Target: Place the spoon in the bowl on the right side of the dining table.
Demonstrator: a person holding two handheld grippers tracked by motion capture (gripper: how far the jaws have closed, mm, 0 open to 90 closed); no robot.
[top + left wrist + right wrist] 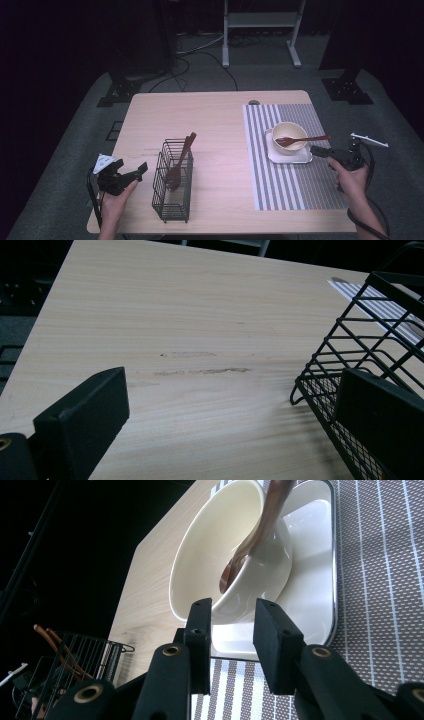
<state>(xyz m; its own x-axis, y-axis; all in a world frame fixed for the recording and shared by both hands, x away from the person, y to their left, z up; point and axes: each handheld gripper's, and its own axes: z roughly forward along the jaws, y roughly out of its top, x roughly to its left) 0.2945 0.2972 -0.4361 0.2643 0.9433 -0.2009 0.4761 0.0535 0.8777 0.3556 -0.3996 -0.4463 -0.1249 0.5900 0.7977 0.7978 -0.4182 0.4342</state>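
Observation:
A cream bowl (285, 131) stands on a white square plate (300, 157) on the striped placemat (295, 185). A wooden fork (305, 139) lies across the bowl, tines inside, handle pointing right. My right gripper (316, 149) hovers just right of the plate, below the fork's handle, open. In the right gripper view its jaws (232, 612) stand slightly apart with nothing between them, facing the bowl (210, 555) and fork (250, 545). My left gripper (132, 167) is open beside a black wire basket (172, 200) that holds wooden utensils (175, 175).
In the left gripper view the wide-open left gripper (232, 385) faces bare wood, with the basket's corner (395, 287) close to its right jaw. The table's front edge runs just below both hands. A white rack stands on the floor beyond the table.

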